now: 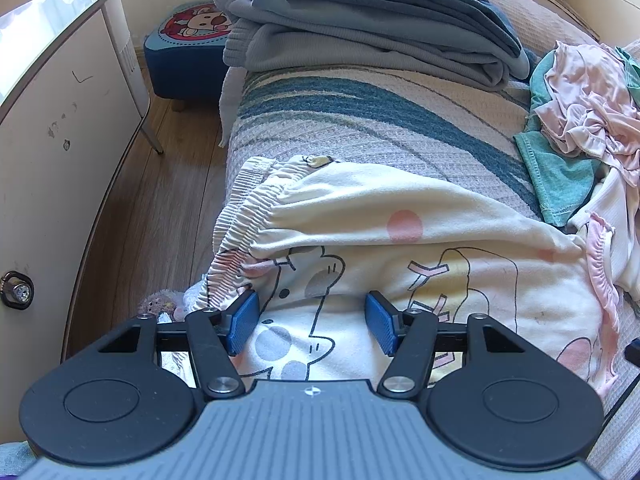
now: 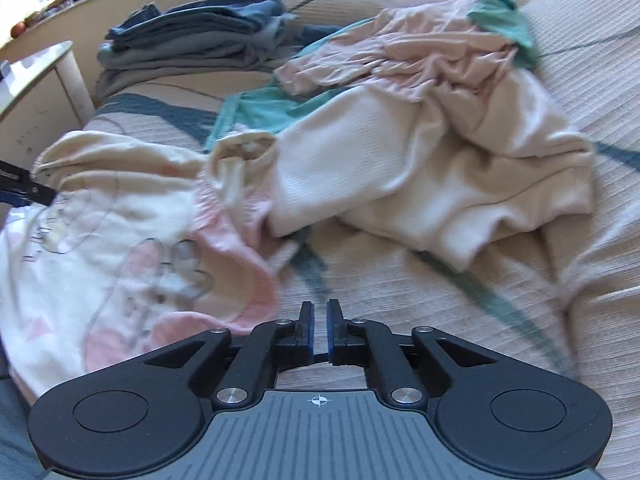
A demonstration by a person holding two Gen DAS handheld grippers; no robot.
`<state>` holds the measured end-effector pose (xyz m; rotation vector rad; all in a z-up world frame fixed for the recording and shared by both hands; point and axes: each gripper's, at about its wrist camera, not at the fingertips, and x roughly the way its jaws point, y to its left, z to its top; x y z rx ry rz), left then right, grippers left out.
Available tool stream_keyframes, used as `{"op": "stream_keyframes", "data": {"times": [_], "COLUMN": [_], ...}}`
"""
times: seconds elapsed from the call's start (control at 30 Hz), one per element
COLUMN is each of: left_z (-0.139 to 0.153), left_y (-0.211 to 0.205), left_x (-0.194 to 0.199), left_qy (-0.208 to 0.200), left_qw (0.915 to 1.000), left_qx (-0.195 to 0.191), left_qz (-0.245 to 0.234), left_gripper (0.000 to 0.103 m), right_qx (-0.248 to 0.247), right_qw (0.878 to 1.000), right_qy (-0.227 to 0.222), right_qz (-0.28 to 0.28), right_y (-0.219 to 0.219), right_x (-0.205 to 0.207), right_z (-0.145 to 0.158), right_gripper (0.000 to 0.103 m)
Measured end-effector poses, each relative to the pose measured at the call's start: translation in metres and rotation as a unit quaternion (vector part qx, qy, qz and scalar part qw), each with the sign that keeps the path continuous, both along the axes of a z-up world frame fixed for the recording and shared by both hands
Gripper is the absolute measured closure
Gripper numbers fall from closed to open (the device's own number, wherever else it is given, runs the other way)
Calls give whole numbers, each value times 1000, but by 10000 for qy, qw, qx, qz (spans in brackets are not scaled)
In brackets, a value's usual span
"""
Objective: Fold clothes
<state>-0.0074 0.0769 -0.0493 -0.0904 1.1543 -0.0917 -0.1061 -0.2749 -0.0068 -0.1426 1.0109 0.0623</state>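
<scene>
**Cartoon pyjamas under the left gripper, right gripper free above the bedspread**

The left gripper (image 1: pixel 312 322) points down at the cream cartoon-print pyjamas (image 1: pixel 400 240). Its blue pads (image 1: pixel 242 322) stand apart, with printed cloth lying between them; whether the pads press into a fold of that cloth cannot be told from this view. The elastic waistband (image 1: pixel 248 220) of the pyjamas bunches up just left of the gripper, at the edge of the bed, and a pink frilled hem (image 1: pixel 600 276) runs down the garment's right side.

The right gripper (image 2: pixel 320 330) hangs above a bare stretch of the striped bedspread (image 2: pixel 440 300). Its jaws leave only a narrow gap and nothing sits between them. The picture here is blurred. The pyjamas (image 2: pixel 100 240) lie to its left, with the pink hem closest to the fingers.

Beyond, a loose heap of unfolded clothes covers the middle of the bed: a white ribbed garment (image 2: pixel 400 168), a pale pink one (image 2: pixel 420 52) on top of it, and teal cloth (image 2: pixel 272 108) showing underneath.

At the far end of the bed sits a stack of folded grey and blue clothes (image 1: pixel 372 20). Beside the bed stand a white cabinet (image 1: pixel 52 92) and a blue stool with a cartoon cushion (image 1: pixel 188 40) on the wooden floor (image 1: pixel 160 184).
</scene>
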Motion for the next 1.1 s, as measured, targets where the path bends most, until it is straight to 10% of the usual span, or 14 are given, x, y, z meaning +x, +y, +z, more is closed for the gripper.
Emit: {"op": "stream_keyframes", "data": {"times": [0.53, 0.87, 1.1], "left_z": [-1, -1, -1], "left_y": [0, -1, 2], "left_x": [1, 0, -2], "left_qy": [-12, -38, -44], "left_qw": [10000, 9997, 9998], "left_qx": [31, 215, 162], "left_qz": [17, 75, 104], "left_gripper": [43, 28, 27], "right_qx": [737, 930, 391], "right_qw": [9876, 9706, 9854], "right_qy": [-789, -401, -186], "right_qz": [1143, 2183, 1647], "right_y": [39, 108, 84], "right_x": [13, 41, 46], "right_z": [46, 11, -9], "right_gripper": [82, 82, 82]}}
